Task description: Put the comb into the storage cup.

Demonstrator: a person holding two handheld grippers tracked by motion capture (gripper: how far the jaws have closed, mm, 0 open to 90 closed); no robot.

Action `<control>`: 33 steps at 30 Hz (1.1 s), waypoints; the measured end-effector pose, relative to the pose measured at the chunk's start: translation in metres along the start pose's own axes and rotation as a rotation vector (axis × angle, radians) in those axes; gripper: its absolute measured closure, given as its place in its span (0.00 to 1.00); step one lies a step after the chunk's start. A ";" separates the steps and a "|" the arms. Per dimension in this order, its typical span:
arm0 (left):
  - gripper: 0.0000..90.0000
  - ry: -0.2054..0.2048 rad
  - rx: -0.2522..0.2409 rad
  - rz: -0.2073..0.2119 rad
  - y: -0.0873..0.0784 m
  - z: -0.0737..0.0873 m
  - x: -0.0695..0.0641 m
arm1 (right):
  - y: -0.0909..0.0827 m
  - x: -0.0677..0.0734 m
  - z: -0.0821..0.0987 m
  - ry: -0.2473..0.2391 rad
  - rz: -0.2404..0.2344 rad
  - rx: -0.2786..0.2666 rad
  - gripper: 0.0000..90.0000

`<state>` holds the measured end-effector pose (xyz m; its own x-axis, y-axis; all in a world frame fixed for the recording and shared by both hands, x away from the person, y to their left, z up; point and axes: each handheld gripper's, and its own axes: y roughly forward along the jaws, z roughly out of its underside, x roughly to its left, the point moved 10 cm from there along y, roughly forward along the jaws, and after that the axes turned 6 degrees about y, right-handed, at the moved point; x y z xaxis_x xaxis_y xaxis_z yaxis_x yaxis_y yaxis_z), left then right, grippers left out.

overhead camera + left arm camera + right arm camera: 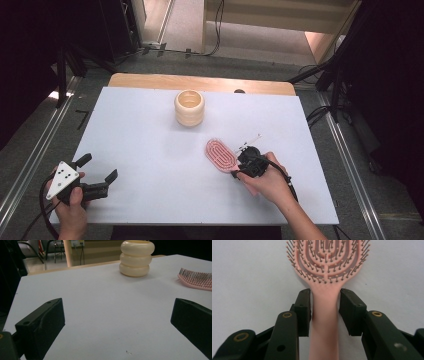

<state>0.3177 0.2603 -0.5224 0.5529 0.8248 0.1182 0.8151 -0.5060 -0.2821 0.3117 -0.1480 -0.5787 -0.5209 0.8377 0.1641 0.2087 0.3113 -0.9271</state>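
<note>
Brush: pink plastic hairbrush (221, 154), bristles up, flat on white bench (150, 150), right of centre in high view. Right hand-held gripper (325, 311) straddles handle, pads touching both sides. Left hand-held gripper (100, 175) spread wide, lower left. Cream ribbed ring-stack cup (189, 107) upper centre.

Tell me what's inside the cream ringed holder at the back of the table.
The cream holder stands upright and open at the top; the high view shows pale inner wall and nothing poking out. Its bottom is hidden by the rim. The pink hairbrush lies apart on the table.
</note>
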 end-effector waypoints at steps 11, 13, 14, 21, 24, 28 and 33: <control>0.00 0.001 -0.004 -0.006 -0.002 -0.002 -0.001 | 0.003 0.000 -0.001 0.000 0.061 0.018 0.72; 0.00 -0.002 -0.005 -0.002 -0.002 -0.003 -0.002 | 0.003 0.000 -0.001 0.020 0.062 0.018 0.74; 0.00 -0.002 -0.004 -0.002 -0.002 -0.003 -0.003 | 0.003 0.000 -0.001 0.026 0.063 0.013 0.75; 0.00 0.014 0.005 0.002 0.002 -0.013 -0.016 | 0.003 0.000 0.001 -0.002 0.074 -0.039 0.75; 0.00 0.048 0.008 0.006 0.005 -0.021 -0.027 | 0.002 0.000 0.000 -0.016 0.069 -0.044 0.75; 0.00 0.074 0.001 0.033 0.010 -0.033 -0.043 | 0.002 -0.002 0.001 -0.009 0.036 -0.070 0.75; 0.00 0.093 -0.018 0.066 0.018 -0.048 -0.061 | -0.002 -0.002 0.001 -0.003 0.009 -0.123 0.75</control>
<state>0.3071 0.1886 -0.4885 0.6185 0.7629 0.1884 0.7789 -0.5635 -0.2753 0.3118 -0.1509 -0.5773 -0.5208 0.8395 0.1546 0.3131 0.3563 -0.8803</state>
